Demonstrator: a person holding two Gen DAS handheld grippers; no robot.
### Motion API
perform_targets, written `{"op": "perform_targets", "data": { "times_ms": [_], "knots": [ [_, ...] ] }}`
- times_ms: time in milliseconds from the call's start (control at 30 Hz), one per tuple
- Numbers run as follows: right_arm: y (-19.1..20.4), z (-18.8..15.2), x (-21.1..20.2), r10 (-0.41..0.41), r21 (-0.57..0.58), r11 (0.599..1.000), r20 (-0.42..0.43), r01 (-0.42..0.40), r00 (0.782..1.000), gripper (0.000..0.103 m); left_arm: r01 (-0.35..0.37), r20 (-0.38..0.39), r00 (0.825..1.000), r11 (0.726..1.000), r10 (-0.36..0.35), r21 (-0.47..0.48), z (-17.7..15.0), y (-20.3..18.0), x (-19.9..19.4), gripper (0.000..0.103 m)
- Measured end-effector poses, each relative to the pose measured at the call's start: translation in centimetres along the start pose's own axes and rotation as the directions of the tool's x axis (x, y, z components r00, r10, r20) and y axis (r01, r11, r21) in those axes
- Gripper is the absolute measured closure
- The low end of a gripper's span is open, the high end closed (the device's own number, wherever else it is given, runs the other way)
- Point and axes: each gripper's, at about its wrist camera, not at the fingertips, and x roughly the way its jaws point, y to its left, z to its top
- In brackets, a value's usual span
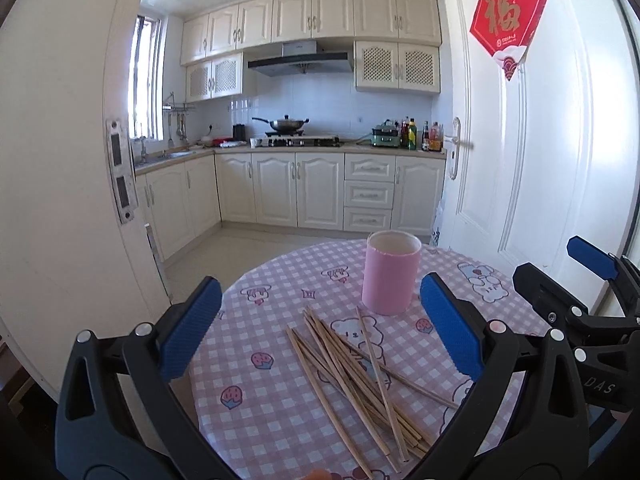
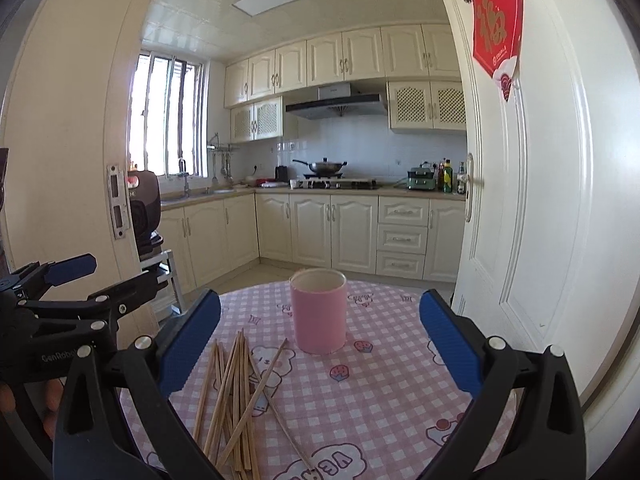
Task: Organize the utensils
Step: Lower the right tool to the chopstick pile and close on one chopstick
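Observation:
A pile of several wooden chopsticks (image 1: 352,372) lies loose on the round table with a pink checked cloth (image 1: 280,408). An empty pink cylindrical holder (image 1: 390,274) stands upright just behind the pile. My left gripper (image 1: 320,320) is open and empty, held above the pile. In the right wrist view the chopsticks (image 2: 236,396) lie at lower left and the holder (image 2: 319,312) stands at centre. My right gripper (image 2: 320,340) is open and empty, in front of the holder. Each gripper shows in the other's view: the right gripper (image 1: 560,276) and the left gripper (image 2: 108,276).
An open white door (image 1: 532,140) stands close to the table's right side. A white door frame (image 1: 72,160) is at the left. Beyond the table is a kitchen with cream cabinets (image 1: 304,188) and a wok on the stove (image 1: 286,124).

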Motion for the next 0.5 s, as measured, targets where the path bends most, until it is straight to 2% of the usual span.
{"op": "perform_targets", "data": {
  "times_ms": [133,200,267,333,400,467,500],
  "knots": [
    [-0.4,-1.3,2.5,0.008,0.006,1.000,-0.096,-0.007,0.995,0.007,-0.009,-0.144,0.990,0.999,0.003,-0.046,-1.2,2.0,3.4,0.006],
    [-0.5,-2.0,3.8,0.016,0.011,1.000,-0.141,-0.015,0.990,0.009,0.014,-0.222,0.974,0.995,-0.036,-0.101,-2.0,3.2,5.1,0.006],
    [-0.6,-2.7,5.0,0.027,0.014,1.000,-0.189,-0.025,0.982,0.015,0.023,-0.291,0.954,0.988,-0.067,-0.152,-3.0,4.3,6.7,0.006],
    [-0.6,-3.5,6.1,0.041,0.021,0.999,-0.232,-0.037,0.972,0.024,-0.003,-0.340,0.939,0.987,-0.051,-0.158,-3.9,4.8,8.0,0.006],
    [-0.8,-4.0,7.0,0.068,0.040,0.997,-0.276,-0.059,0.959,0.026,-0.013,-0.370,0.928,0.988,-0.045,-0.153,-4.6,5.1,9.1,0.006],
    [-1.0,-4.5,7.9,0.088,0.054,0.996,-0.312,-0.075,0.946,0.030,-0.020,-0.405,0.913,0.989,-0.042,-0.148,-5.2,5.1,10.2,0.009],
    [-0.8,-4.7,8.4,0.094,0.057,0.995,-0.327,-0.080,0.940,0.034,-0.023,-0.421,0.906,0.989,-0.041,-0.145,-5.4,5.1,10.8,0.014]
  ]
}}
